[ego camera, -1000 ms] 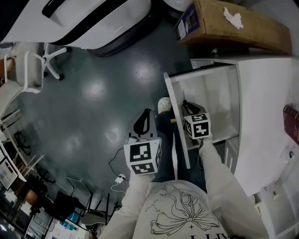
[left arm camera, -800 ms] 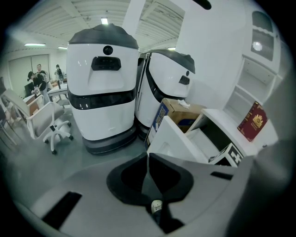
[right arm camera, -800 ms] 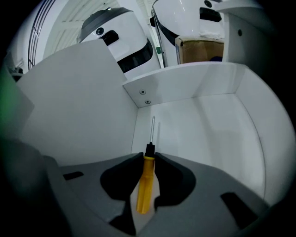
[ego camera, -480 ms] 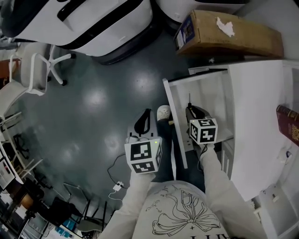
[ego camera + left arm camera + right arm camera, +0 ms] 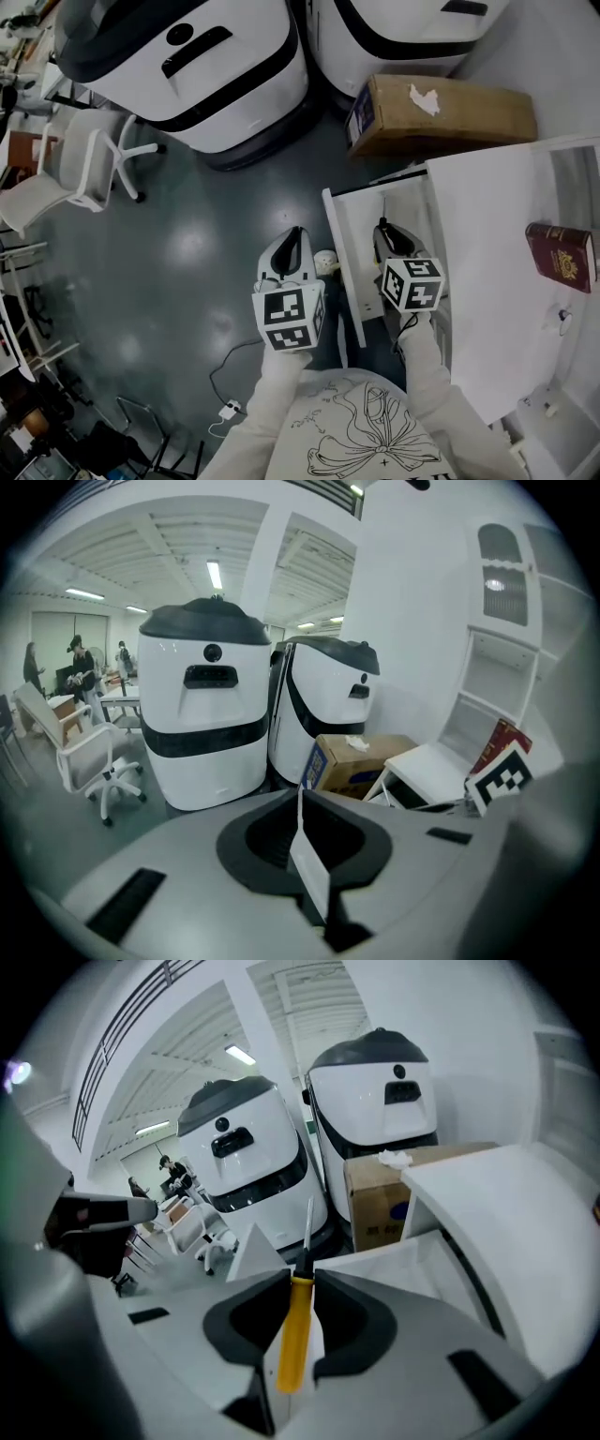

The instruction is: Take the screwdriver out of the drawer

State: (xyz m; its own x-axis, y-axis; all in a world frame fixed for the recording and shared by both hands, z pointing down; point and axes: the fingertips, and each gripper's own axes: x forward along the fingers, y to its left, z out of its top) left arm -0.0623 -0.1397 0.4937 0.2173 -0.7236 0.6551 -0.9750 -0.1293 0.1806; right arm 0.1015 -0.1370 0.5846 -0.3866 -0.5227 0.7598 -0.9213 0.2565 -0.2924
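The screwdriver (image 5: pixel 296 1335) is clamped lengthwise in the right gripper (image 5: pixel 302 1277), over the drawer (image 5: pixel 361 211); the left gripper (image 5: pixel 300 808) is closed on nothing.

Left tool (image 5: pixel 301 799) jaws together, nothing between. Ahead: two white-and-black machines (image 5: pixel 206 714), cardboard box (image 5: pixel 354 761) beside them, white cabinet (image 5: pixel 433 764) right, office chair (image 5: pixel 86 761) left.

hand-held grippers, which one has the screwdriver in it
The right hand-held gripper: its jaws clamp the yellow handle of the screwdriver. The left hand-held gripper has its jaws together with nothing between them.
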